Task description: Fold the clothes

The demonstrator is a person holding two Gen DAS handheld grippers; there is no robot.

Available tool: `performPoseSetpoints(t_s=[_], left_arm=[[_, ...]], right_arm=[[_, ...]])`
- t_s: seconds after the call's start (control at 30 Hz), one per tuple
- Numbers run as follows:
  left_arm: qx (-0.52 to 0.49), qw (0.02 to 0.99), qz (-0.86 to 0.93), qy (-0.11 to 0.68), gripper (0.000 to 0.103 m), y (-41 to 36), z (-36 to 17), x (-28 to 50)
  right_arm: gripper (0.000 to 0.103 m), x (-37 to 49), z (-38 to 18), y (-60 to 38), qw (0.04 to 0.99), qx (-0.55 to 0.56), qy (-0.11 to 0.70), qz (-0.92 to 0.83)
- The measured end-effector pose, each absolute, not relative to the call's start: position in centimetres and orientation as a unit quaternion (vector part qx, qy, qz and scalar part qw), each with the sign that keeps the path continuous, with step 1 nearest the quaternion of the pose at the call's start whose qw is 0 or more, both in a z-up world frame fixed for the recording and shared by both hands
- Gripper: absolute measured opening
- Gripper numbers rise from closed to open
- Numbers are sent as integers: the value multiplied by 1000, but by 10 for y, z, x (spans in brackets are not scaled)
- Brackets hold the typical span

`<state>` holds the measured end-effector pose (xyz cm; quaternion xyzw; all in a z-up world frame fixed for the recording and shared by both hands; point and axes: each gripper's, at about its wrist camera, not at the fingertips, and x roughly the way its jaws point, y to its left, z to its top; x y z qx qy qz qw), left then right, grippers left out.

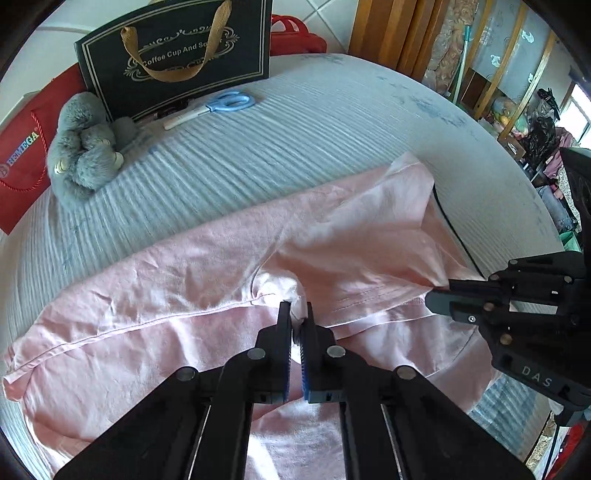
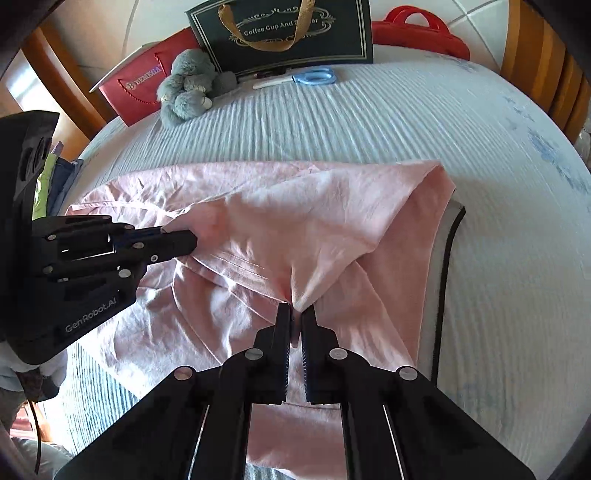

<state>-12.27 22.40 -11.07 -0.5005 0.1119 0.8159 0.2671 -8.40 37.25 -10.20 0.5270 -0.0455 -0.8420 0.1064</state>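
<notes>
Pink garment [image 2: 295, 221] hem in both claws

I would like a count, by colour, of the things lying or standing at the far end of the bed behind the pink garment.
Red: 2, paper bag and plastic case
Dark green: 1, gift bag
Grey: 1, plush toy
Blue: 1, scissors
White: 1, pen
Total: 6
</notes>
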Motion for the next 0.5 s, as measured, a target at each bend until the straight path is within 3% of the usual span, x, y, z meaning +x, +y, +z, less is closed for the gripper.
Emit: performPoseSetpoints(t_s=[0.17, 0.37, 0.43, 0.47, 0.5], left_arm=[[-483, 277, 826, 86, 2, 210, -82, -101], [-560, 265, 779, 103, 7, 206, -134, -82], [-565, 268, 775, 90, 7, 198, -135, -80], [-556, 267, 782, 84, 8, 195, -128, -83], [-547, 266, 790, 78, 10, 193, -121, -86]], right_arm=[[5, -62, -74, 387, 115, 517, -53, -847], [10, -44, -109, 400, 92, 598, -41, -795], [10, -47, -101, 415, 75, 579, -67, -809], [11, -53, -94, 424, 67, 564, -85, -819], [20, -58, -88, 432, 58, 549, -103, -828]])
